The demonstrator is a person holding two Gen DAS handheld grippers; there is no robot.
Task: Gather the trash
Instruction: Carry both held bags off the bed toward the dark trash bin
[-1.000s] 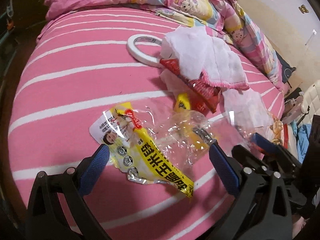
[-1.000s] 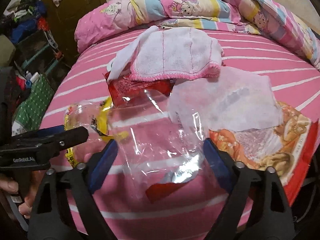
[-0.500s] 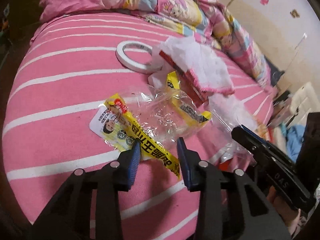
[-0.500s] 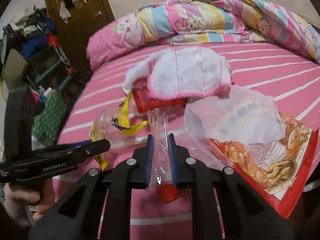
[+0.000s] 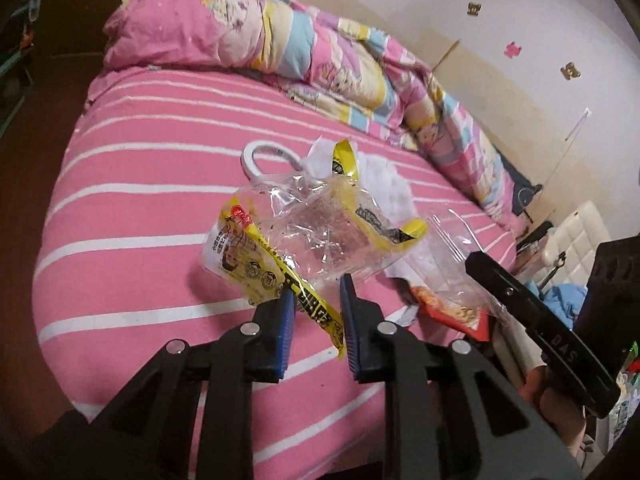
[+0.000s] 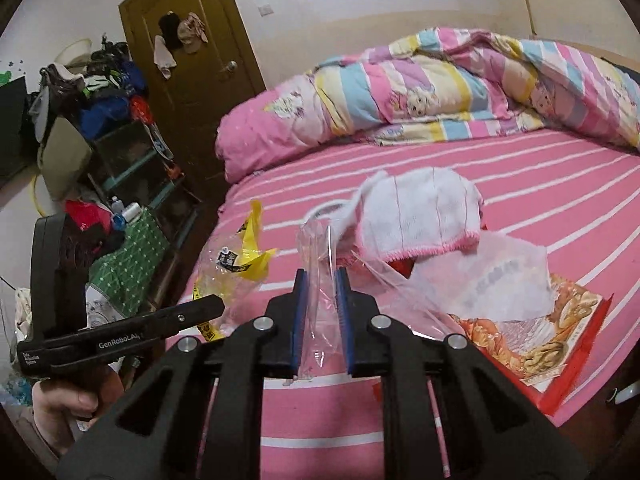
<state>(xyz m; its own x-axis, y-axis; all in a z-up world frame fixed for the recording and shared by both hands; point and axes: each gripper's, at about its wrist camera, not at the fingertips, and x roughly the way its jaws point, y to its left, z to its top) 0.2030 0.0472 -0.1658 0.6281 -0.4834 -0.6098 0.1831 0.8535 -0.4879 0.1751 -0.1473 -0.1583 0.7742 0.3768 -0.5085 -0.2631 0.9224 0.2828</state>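
My left gripper [image 5: 317, 292] is shut on a yellow and clear plastic wrapper [image 5: 304, 236] and holds it lifted above the pink striped bed [image 5: 132, 208]. My right gripper [image 6: 321, 280] is shut on a clear plastic bag [image 6: 320, 276], also lifted off the bed. The yellow wrapper [image 6: 240, 264] and the left gripper's black body [image 6: 120, 336] show at the left in the right wrist view. The right gripper's body [image 5: 536, 320] shows at the right in the left wrist view.
On the bed lie a white cloth with pink trim [image 6: 424, 216], a thin white sheet [image 6: 492, 280], a red-orange food package [image 6: 536, 344] and a white tape ring [image 5: 260, 156]. A rolled quilt [image 6: 400, 96] lies at the head. Cluttered shelves [image 6: 120, 160] stand left of the bed.
Both grippers closed from open, the left on the yellow wrapper and the right on the clear bag. Both then rose and lifted their pieces off the bed.
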